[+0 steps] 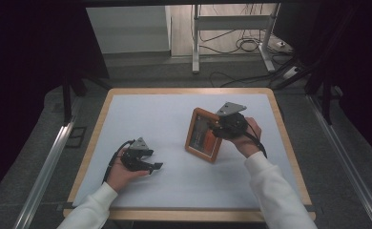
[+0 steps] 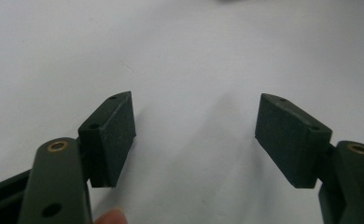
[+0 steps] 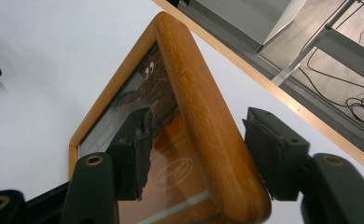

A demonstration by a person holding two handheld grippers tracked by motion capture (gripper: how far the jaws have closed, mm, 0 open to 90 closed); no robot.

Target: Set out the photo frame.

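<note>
Right claw straddles the frame's edge, jaws parted, not gripping; unsupported, the frame could topple onto the tabletop. Left claw wide, empty.

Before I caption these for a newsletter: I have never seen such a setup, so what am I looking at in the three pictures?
A person stands at a white table and holds a hand-held gripper in each hand. The high view looks down from above; the other two come from cameras riding on each gripper. The left gripper rests low over bare table, jaws open, with nothing between them. The right gripper straddles the rim of a wooden picture frame that stands upright on the table. One pad looks clear of the wood, so the frame does not seem clamped.
</note>
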